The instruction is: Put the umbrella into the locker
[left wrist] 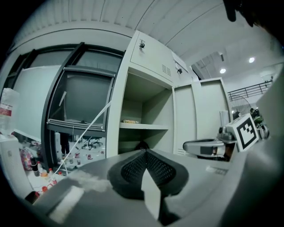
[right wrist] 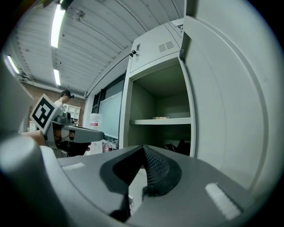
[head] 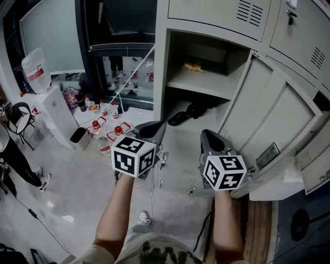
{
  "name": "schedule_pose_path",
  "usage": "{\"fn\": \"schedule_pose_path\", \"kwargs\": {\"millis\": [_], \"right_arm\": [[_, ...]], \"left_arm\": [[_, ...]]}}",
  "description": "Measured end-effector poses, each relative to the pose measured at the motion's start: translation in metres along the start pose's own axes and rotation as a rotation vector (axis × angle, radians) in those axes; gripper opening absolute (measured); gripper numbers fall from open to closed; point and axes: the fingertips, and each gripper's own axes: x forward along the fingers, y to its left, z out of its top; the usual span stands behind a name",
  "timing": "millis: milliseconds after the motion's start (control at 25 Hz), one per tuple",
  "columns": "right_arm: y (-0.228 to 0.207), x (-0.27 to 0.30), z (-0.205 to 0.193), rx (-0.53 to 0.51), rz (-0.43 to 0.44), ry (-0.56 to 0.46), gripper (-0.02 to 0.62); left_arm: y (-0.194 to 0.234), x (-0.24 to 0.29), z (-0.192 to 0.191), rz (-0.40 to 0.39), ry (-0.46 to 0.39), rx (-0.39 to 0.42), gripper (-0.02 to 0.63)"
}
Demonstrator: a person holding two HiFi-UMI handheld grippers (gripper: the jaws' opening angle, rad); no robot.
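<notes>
Looks done: the black folded umbrella (head: 195, 110) lies in the grey metal locker (head: 161, 62) at 12 o'clock. Your left hand-held gripper (head: 152, 127) and right hand-held gripper (head: 209, 136) are clenched, empty.

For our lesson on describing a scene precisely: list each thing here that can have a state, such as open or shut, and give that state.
Locker door: swung wide open.
Upper locker door: shut.
Umbrella: apparently folded, lying in the open locker's lower compartment, under the shelf.
Left gripper: shut, nothing between its jaws.
Right gripper: shut, nothing between its jaws.
</notes>
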Motion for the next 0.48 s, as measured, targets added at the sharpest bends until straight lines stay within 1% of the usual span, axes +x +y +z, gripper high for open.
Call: {"fn": "schedule_pose_path", "kwargs": {"millis": [160,480], "right_arm": [[0.0001,0.0001,-0.0011,0.002,0.002,0.002,-0.003],[-0.0007,0.0007,-0.0031,0.008,0.006,0.004,-0.003]], "left_arm": [[0.0035,-0.0025,-0.0030,0.023,0.008,0.012,0.005],[0.0017,-0.0001,-0.0075,0.020,0.022,0.012,0.005]]}}
